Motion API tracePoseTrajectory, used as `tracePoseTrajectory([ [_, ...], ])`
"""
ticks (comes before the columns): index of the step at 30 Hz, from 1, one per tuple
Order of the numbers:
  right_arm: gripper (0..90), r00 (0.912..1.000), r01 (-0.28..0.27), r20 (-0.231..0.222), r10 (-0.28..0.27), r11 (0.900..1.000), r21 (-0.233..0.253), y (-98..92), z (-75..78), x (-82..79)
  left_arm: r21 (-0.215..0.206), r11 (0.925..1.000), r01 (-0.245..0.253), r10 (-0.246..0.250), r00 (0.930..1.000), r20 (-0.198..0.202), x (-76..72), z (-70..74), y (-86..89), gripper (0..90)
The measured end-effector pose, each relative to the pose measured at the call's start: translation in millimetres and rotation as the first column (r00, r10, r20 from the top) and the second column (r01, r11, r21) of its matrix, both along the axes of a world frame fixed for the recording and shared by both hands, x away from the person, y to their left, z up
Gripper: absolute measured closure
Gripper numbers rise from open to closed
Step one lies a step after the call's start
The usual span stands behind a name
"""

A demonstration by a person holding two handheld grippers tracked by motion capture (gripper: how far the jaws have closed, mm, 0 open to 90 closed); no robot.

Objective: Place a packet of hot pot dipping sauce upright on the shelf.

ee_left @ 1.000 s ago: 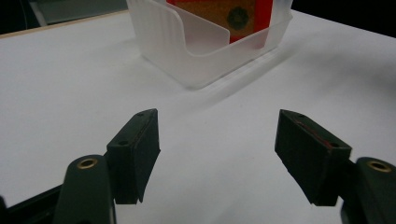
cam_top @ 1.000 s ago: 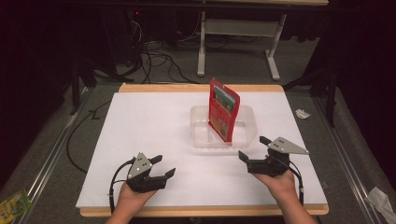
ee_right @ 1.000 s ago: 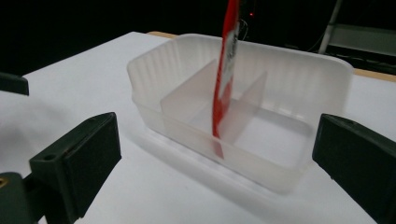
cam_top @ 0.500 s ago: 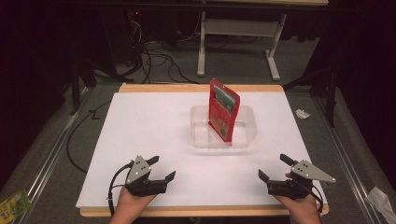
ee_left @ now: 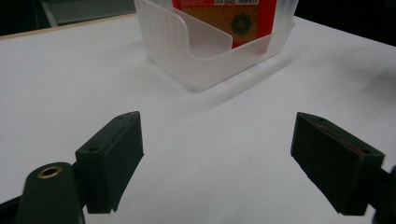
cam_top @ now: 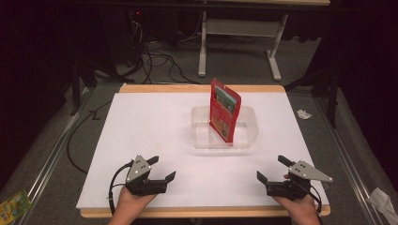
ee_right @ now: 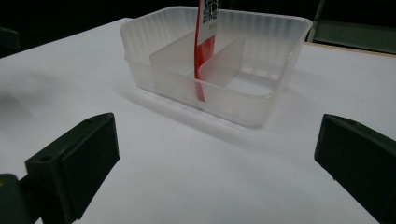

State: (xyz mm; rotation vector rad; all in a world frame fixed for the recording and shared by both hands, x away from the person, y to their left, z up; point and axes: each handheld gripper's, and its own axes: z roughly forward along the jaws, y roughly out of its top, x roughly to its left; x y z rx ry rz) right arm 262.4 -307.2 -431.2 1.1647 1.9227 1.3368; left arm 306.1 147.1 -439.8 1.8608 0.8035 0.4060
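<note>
Both of your grippers, left [cam_top: 164,169] and right [cam_top: 270,168], rest with fingers spread and empty at the worktop's [cam_top: 141,122] near edge, well apart from the clear ribbed plastic tray [cam_top: 248,123] where the red flat packet [cam_top: 224,110] stands, seemingly leaning, so a careless nudge could topple it.

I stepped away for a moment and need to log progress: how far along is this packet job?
Done: the red packet stands upright in the clear tray. In hand: nothing; the left gripper and right gripper sit open near the table's front edge. Left: apparently nothing.
</note>
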Motion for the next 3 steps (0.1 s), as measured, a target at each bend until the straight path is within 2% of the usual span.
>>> tracePoseTrajectory([
  [3,0.1,1.0,0.007,0.0,-0.007,1.0,-0.001,-1.9,-0.3,0.2,-0.003,1.0,0.0,0.0,1.0,-0.003,1.0,-0.3,-0.1,17.4],
])
